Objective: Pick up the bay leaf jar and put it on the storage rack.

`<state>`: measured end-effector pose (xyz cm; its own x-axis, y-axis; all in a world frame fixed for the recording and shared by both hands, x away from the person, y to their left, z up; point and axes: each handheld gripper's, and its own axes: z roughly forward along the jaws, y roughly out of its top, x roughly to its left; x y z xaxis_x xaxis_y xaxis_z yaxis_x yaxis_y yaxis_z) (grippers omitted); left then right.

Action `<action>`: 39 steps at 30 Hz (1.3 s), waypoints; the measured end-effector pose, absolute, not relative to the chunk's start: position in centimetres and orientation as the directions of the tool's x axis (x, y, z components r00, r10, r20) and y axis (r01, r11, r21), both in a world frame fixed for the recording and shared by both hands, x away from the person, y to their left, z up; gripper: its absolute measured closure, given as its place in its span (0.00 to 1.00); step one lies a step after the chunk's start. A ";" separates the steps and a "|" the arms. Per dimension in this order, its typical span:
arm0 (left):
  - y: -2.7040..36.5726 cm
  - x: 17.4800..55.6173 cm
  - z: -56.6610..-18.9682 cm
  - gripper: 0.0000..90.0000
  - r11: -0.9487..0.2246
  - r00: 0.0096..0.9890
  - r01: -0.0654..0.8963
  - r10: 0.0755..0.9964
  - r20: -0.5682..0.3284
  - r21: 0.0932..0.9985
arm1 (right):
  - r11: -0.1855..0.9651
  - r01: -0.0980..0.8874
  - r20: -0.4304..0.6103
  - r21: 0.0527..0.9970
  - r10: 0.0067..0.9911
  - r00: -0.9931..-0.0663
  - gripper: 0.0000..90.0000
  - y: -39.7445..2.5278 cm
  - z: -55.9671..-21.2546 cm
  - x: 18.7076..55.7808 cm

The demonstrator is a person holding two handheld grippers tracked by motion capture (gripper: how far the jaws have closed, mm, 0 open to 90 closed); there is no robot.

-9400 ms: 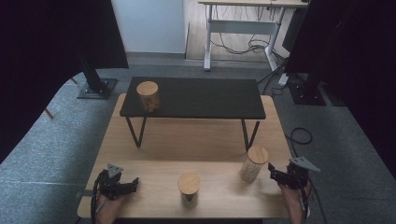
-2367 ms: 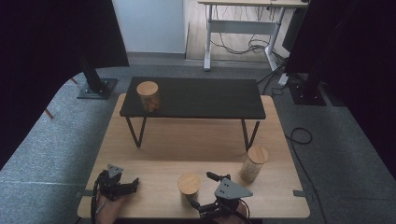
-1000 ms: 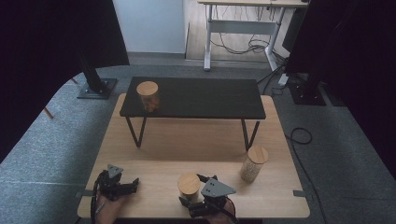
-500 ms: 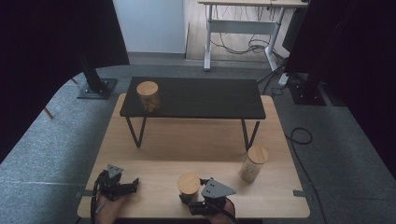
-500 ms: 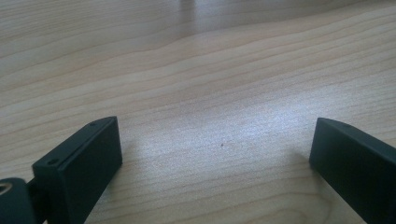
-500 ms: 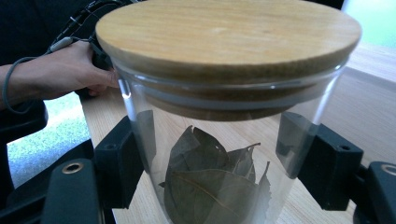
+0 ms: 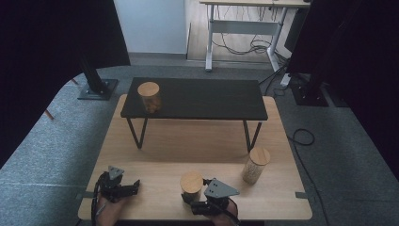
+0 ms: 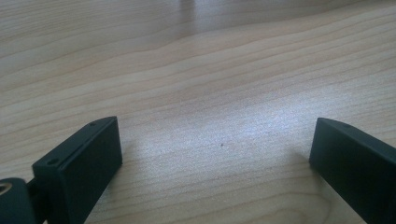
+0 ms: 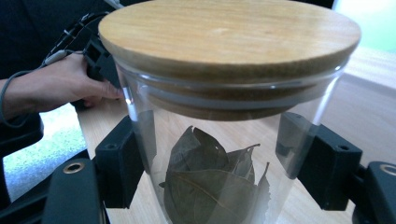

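A glass jar of bay leaves (image 9: pixel 219 186) with a wooden lid (image 7: pixel 191 181) stands near the front edge of the wooden table (image 7: pixel 202 141). My right gripper (image 7: pixel 190 199) reaches it from the front. Its two black jaws press on the glass from both sides (image 9: pixel 210 168), low under the lid. My left gripper (image 7: pixel 135 186) rests at the front left of the table. It is open over bare wood (image 8: pixel 215 154), with nothing between its jaws. The hand holding the left gripper (image 9: pixel 60 88) shows behind the jar.
A second lidded jar (image 7: pixel 255 165) stands to the right of the held one. A low black table (image 7: pixel 202 99) sits on the wooden table's far half, with a third lidded jar (image 7: pixel 149 96) on its left end. Grey carpet surrounds the table.
My right gripper came from the table's right end to the middle jar, slid in a little to the left and now has its jaws on the glass. The left gripper stayed put.
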<state>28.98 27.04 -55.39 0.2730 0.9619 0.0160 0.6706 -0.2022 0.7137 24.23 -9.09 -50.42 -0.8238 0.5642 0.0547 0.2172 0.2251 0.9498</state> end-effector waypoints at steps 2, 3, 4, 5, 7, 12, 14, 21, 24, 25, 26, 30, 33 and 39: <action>27.0 29.0 -55.4 0.02 -0.202 0.273 0.671 0.962 0.016 0.714 | 0.229 0.213 0.047 0.950 0.567 -0.823 0.28 -9.0 -50.0 24.3; 27.0 29.0 -55.4 0.02 -0.202 0.273 0.671 0.962 0.016 0.714 | 0.231 0.209 0.043 0.950 0.567 -0.823 0.28 -8.9 -49.9 24.4; 27.0 29.0 -55.4 0.02 -0.201 0.272 0.670 0.962 0.015 0.714 | 0.233 0.204 0.037 0.951 0.567 -0.823 0.28 -8.9 -49.7 24.4; 27.0 29.0 -55.4 0.03 -0.200 0.272 0.670 0.962 0.014 0.715 | 0.236 0.202 0.034 0.950 0.569 -0.822 0.28 -8.8 -49.6 24.4; 27.0 29.0 -55.4 0.02 -0.199 0.271 0.670 0.962 0.014 0.715 | 0.240 0.199 0.027 0.950 0.571 -0.821 0.28 -8.7 -49.3 24.6; 27.0 29.0 -55.4 0.03 -0.199 0.271 0.670 0.962 0.014 0.715 | 0.244 0.203 0.024 0.948 0.582 -0.813 0.28 -8.6 -48.7 24.9; 27.0 29.0 -55.4 0.02 -0.199 0.271 0.670 0.962 0.014 0.715 | 0.243 0.207 0.027 0.948 0.586 -0.810 0.28 -8.6 -48.6 25.0; 27.0 29.0 -55.4 0.02 -0.199 0.271 0.670 0.962 0.014 0.715 | 0.241 0.208 0.027 0.948 0.590 -0.807 0.28 -8.5 -48.0 25.4; 27.0 29.0 -55.4 0.02 -0.199 0.272 0.670 0.962 0.014 0.715 | 0.242 0.202 0.021 0.949 0.591 -0.807 0.28 -8.4 -47.7 25.5; 27.0 29.0 -55.4 0.02 -0.200 0.272 0.670 0.962 0.014 0.715 | 0.244 0.199 0.017 0.949 0.590 -0.807 0.28 -8.4 -47.6 25.5; 27.0 29.0 -55.4 0.02 -0.199 0.271 0.670 0.962 0.014 0.715 | 0.243 0.198 0.016 0.950 0.592 -0.806 0.28 -8.3 -47.4 25.6; 27.0 29.0 -55.4 0.03 -0.203 0.273 0.671 0.962 0.016 0.713 | 0.241 0.194 0.012 0.951 0.596 -0.803 0.28 -8.2 -46.9 25.8; 27.0 29.0 -55.4 0.03 -0.203 0.273 0.671 0.962 0.017 0.713 | 0.238 0.192 0.011 0.952 0.600 -0.800 0.28 -8.2 -46.6 26.1; 27.0 29.0 -55.4 0.03 -0.200 0.272 0.670 0.962 0.015 0.715 | 0.235 0.194 0.012 0.952 0.606 -0.795 0.28 -8.1 -46.1 26.6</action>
